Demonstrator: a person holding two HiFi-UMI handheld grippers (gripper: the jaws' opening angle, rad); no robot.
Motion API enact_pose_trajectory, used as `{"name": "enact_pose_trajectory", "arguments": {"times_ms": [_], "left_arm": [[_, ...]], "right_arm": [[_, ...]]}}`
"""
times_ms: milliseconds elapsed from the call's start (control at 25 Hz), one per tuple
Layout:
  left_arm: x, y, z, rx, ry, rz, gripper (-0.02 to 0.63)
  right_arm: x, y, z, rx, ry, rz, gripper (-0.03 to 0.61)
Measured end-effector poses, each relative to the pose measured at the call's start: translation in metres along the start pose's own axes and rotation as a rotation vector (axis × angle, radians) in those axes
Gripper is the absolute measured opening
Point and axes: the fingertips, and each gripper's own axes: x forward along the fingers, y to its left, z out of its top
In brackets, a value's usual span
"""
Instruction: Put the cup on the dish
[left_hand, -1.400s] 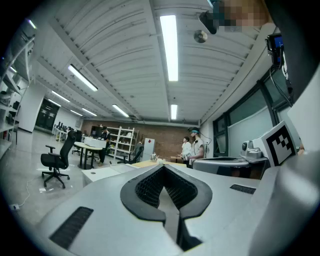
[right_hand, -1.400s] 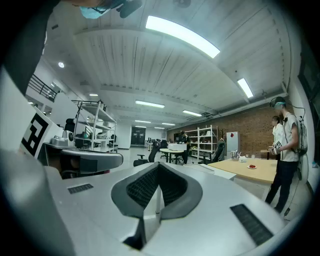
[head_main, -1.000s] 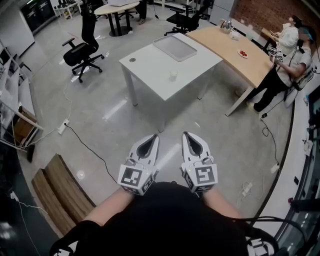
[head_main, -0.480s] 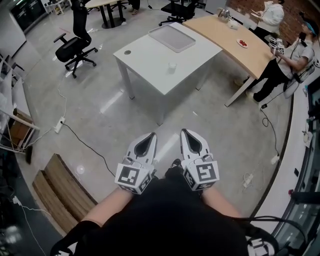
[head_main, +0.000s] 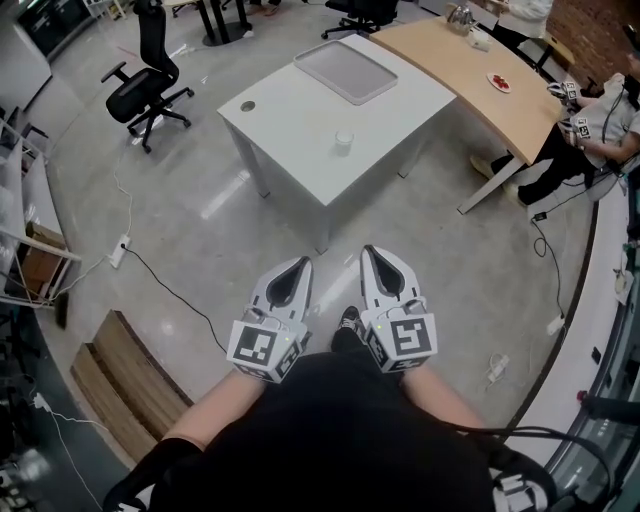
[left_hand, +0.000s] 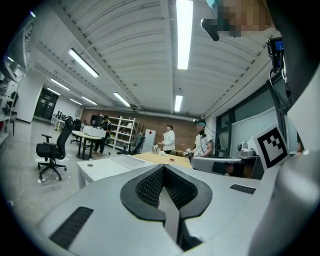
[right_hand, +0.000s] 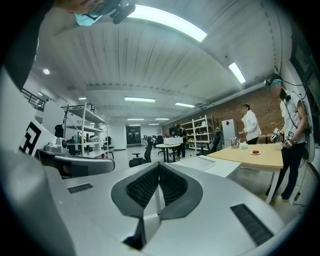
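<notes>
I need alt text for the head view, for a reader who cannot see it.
A person holds the left hand-held gripper and the right hand-held gripper, both shut, side by side above a grey floor. Ahead stands a white table bearing a small cup and a grey tray.

Grey polished floor (head_main: 420, 250); white table (head_main: 290, 110) ahead, curved wooden desk (head_main: 440, 50) beside it, black office chair (head_main: 140, 90) left; brick wall (right_hand: 262, 107) behind, strip lights (left_hand: 184, 35) overhead.

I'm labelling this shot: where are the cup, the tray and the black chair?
cup (head_main: 344, 141), head view, on its side wall.
tray (head_main: 349, 71), head view, on its bare flat bottom.
black chair (head_main: 138, 98), head view, on its seat.
</notes>
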Motion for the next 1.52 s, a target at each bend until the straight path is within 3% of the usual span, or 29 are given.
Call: {"name": "enact_pose_trajectory", "arguments": {"times_ms": [520, 880, 1320, 1520], "left_arm": [[0.121, 0.017, 0.016, -0.004, 0.01, 0.045, 0.008], [0.176, 0.0, 0.011, 0.009, 0.007, 0.102, 0.008], [0.175, 0.023, 0.001, -0.01, 0.037, 0.149, 0.008], [0.195, 0.034, -0.001, -0.02, 0.033, 0.136, 0.008]], "right_arm": [[0.082, -0.092, 0.01, 0.014, 0.031, 0.072, 0.014], [0.095, -0.152, 0.002, 0.017, 0.036, 0.115, 0.014], [0.115, -0.145, -0.015, 0.026, 0.084, 0.145, 0.014], [0.127, -0.157, -0.018, 0.019, 0.096, 0.115, 0.014]]}}
